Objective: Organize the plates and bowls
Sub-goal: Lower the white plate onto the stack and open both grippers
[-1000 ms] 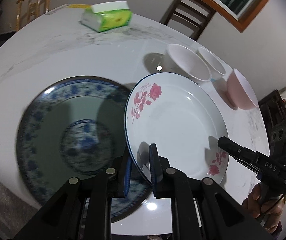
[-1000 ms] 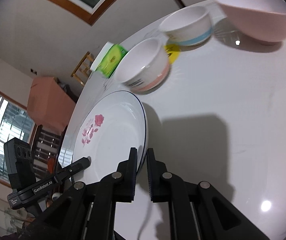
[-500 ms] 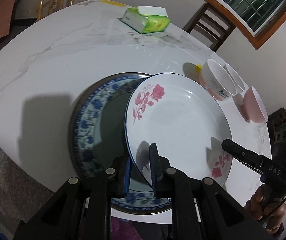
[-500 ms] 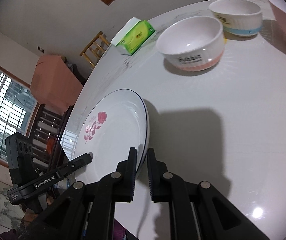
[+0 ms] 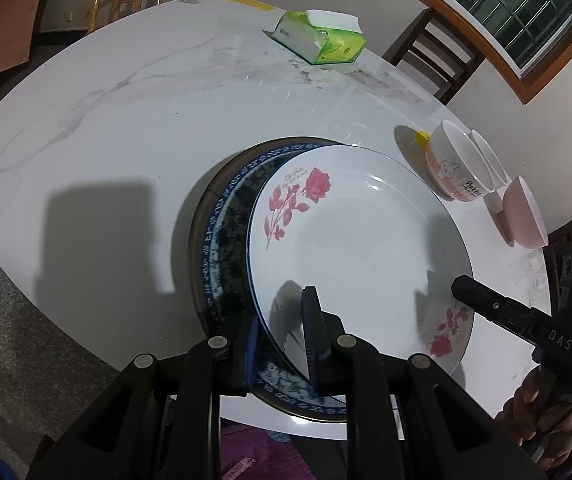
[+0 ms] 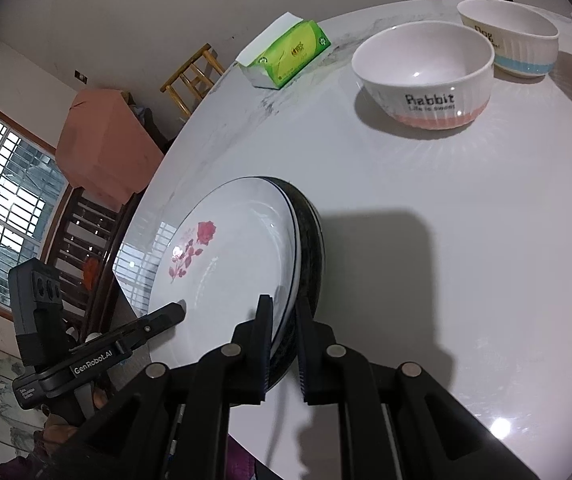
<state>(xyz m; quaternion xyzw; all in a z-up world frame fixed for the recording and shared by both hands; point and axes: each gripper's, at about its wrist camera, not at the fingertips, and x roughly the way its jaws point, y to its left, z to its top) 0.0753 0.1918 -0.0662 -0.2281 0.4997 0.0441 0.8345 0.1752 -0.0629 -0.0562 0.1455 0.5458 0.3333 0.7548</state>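
A white plate with red roses [image 5: 358, 248] is held over a blue patterned plate [image 5: 225, 240] that lies on the white marble table [image 5: 125, 120]. My left gripper [image 5: 281, 336] is shut on the rose plate's near rim. My right gripper [image 6: 283, 340] is shut on its opposite rim [image 6: 290, 240]; the blue plate's dark edge [image 6: 312, 248] shows just beneath. The right gripper also shows in the left wrist view [image 5: 462, 284]. A "Rabbit" bowl [image 6: 426, 76], a blue-banded bowl [image 6: 514, 40] and a pink bowl [image 5: 522, 212] stand beyond.
A green tissue pack [image 5: 322, 38] lies at the far side of the table. Wooden chairs [image 5: 430, 52] stand around it. The table's near edge [image 5: 286, 424] runs just under the plates.
Both grippers have carried the rose plate over the blue plate, so it now covers most of it. The bowls have dropped further from the right gripper.
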